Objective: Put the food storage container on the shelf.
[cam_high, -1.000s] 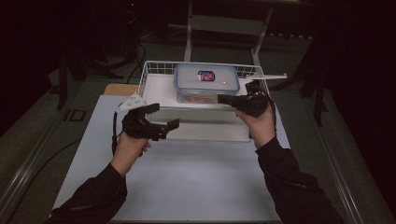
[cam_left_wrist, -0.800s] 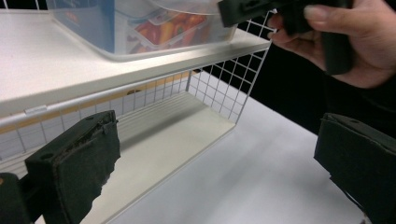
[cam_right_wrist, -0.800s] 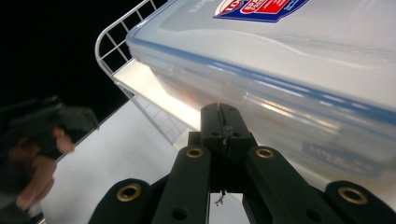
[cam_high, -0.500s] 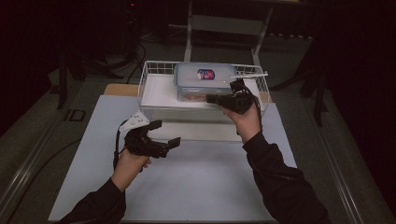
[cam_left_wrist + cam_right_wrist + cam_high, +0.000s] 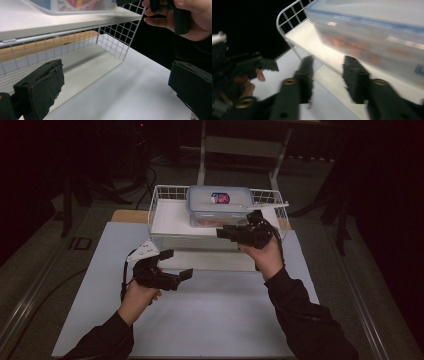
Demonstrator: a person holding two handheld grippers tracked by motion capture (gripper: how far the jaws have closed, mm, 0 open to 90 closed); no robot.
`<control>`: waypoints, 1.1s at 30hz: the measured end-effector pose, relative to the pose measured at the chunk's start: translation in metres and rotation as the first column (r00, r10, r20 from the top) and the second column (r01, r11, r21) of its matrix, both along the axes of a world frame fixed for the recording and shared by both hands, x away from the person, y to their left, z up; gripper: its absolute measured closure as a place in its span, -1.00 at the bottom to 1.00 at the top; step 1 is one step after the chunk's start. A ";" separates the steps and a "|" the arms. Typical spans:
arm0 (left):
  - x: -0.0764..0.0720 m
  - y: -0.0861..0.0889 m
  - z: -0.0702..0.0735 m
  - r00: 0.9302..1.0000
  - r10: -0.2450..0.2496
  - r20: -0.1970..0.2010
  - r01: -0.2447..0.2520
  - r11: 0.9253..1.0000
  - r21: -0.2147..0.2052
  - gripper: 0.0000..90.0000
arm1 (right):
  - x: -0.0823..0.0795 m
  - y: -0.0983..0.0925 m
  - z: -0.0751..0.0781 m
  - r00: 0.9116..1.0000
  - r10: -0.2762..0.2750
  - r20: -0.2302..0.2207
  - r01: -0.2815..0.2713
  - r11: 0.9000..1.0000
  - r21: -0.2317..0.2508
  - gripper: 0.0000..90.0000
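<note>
I see a white wire basket standing at the far middle of the white table, with a flat white board lying across its top. On that board, toward the right, sits a clear plastic box with a blue-trimmed lid and a small red and blue label on top. Through its wall I make out orange and red contents, too blurred for me to name. Under the board, the basket's lower level shows a bare white floor in the left gripper view.

My right gripper is up at the near right corner of the basket, just beside the box's near wall. Its jaws have just been opening and stand apart with nothing between them; in the right gripper view the box lies just beyond their tips, not touched.

My left gripper rests low over the table, near and left of the basket, well apart from the box. Its jaws are wide apart and empty, pointing toward the basket's near side.
</note>
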State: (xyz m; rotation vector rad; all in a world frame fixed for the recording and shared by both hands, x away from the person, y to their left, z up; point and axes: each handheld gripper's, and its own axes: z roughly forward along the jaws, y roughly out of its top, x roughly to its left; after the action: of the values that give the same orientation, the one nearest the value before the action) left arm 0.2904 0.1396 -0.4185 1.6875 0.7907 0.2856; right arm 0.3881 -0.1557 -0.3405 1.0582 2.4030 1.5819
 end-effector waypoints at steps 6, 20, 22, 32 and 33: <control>-0.008 -0.002 -0.008 1.000 -0.023 -0.010 0.023 1.000 -0.001 -0.99 | -0.026 -0.012 -0.013 0.995 0.089 0.044 -0.092 0.993 0.080 -0.57; -0.028 -0.009 -0.026 0.995 -0.092 0.040 0.090 0.995 0.035 -0.99 | -0.071 -0.042 -0.066 0.988 0.074 0.137 -0.081 0.996 0.048 -0.63; -0.030 -0.010 -0.030 0.993 -0.108 0.037 0.107 0.993 0.040 -0.99 | -0.076 -0.045 -0.075 0.989 0.065 0.132 -0.070 0.997 0.032 -0.63; -0.037 -0.009 -0.055 0.990 -0.143 0.000 0.143 0.989 0.037 -0.99 | -0.096 -0.059 -0.113 0.991 0.037 0.130 -0.034 0.999 -0.026 -0.63; -0.037 -0.009 -0.058 0.990 -0.144 -0.005 0.144 0.989 0.045 -0.99 | -0.097 -0.060 -0.116 0.991 0.033 0.130 -0.030 0.999 -0.028 -0.63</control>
State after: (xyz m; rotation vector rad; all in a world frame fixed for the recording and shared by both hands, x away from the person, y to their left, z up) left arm 0.2536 0.1311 -0.4765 1.7780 0.6639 0.2026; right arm 0.2911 -0.2161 -0.4563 0.8876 2.3587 1.5719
